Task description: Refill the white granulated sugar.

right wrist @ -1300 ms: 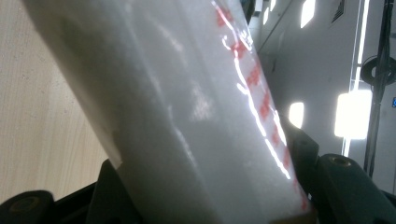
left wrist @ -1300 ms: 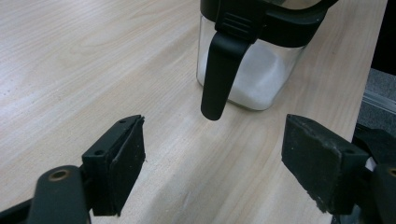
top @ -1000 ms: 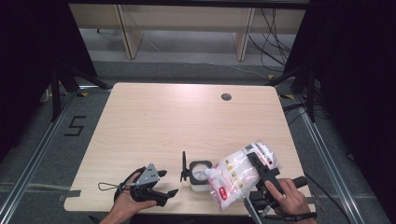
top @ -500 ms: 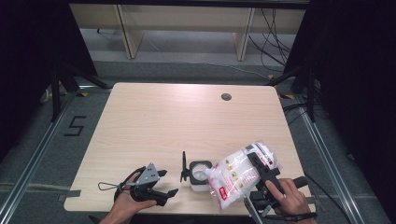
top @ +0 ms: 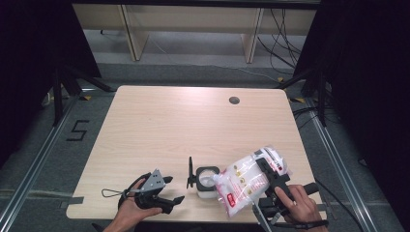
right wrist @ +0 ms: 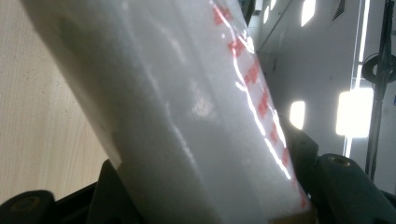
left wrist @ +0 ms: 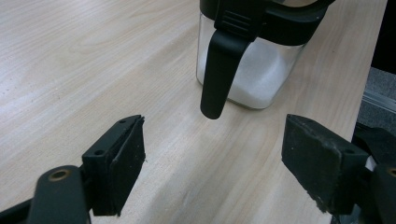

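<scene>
Pale wood tabletop (top: 159,125), dark room around it. Right gripper (top: 271,180) is clamped about half-wide on a bag (top: 246,183) of white grains, tilted over the open jar (top: 207,180) near the front edge. It looks heavy, soft and slick, so mid-body is the safest hold. Left gripper (top: 170,189) rests low with its jaws wide and empty, facing the jar's black handle (left wrist: 219,74).

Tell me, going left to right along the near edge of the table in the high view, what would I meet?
Left gripper in a hand → open black lid → clear container of white powder → white bag with red print → right gripper clamped on the bag.
</scene>
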Demonstrator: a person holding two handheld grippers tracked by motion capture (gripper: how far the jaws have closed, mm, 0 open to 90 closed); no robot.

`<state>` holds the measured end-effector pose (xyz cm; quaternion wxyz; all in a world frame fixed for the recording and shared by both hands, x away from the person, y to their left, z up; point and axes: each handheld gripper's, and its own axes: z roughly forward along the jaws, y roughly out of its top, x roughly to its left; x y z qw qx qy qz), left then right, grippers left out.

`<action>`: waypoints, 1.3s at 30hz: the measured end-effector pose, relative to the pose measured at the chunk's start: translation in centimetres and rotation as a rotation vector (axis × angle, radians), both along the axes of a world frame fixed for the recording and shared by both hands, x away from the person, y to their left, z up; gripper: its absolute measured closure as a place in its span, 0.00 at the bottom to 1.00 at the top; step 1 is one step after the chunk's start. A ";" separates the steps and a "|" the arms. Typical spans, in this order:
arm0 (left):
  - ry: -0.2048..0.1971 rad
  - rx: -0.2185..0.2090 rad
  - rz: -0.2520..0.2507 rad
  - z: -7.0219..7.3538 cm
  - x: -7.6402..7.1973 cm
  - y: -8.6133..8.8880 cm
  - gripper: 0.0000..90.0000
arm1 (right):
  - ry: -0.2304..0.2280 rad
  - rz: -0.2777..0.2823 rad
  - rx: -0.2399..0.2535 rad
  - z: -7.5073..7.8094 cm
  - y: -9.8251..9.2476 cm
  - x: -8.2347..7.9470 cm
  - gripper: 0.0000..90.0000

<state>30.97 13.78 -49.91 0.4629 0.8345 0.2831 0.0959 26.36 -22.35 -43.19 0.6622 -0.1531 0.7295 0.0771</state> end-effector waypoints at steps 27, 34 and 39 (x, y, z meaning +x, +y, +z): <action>-0.001 0.003 0.002 0.0 0.0 0.0 0.23 | -0.010 0.011 -0.003 0.0 0.0 0.1 0.53; -0.008 0.004 -0.001 0.0 0.0 0.0 0.23 | -0.021 0.019 -0.029 -0.1 0.1 0.1 0.53; 0.000 0.008 -0.004 0.0 0.0 0.1 0.23 | -0.015 0.009 -0.025 -0.2 0.1 0.1 0.53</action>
